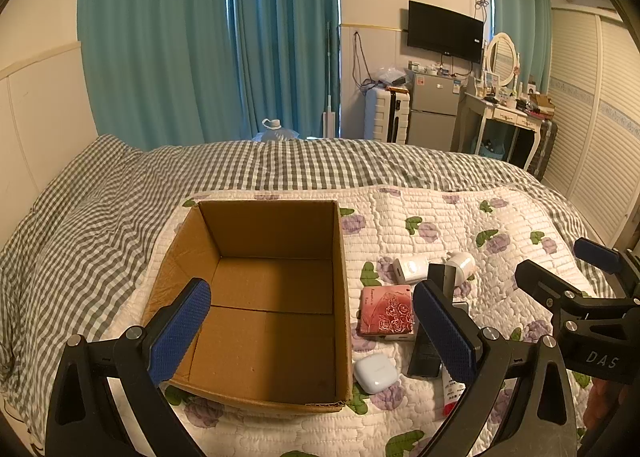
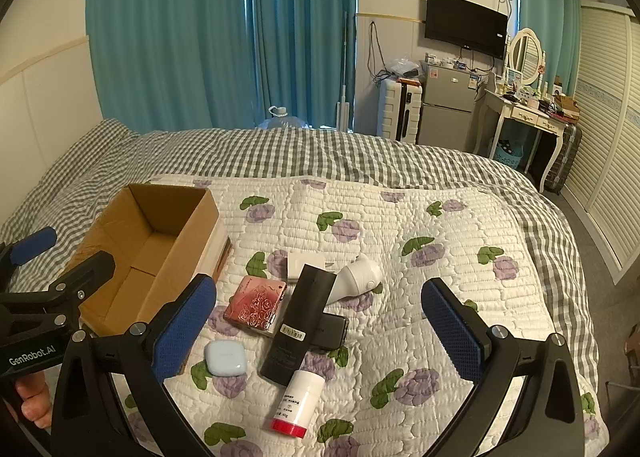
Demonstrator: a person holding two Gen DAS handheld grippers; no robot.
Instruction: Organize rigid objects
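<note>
Cardboard box (image 1: 264, 305) stood open on the quilted bed (image 2: 400, 217), with the left hand-held gripper (image 1: 312, 333) spread wide over it, holding nothing. Beside the box lay a pink case (image 2: 256, 305), earbud case (image 2: 225, 357), black remote (image 2: 300, 325) and white tube (image 2: 298, 401). Right hand-held gripper (image 2: 320, 333) hung wide open, empty.

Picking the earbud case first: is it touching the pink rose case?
Apart. The right wrist view shows quilt between the earbud case and the pink rose case.
</note>
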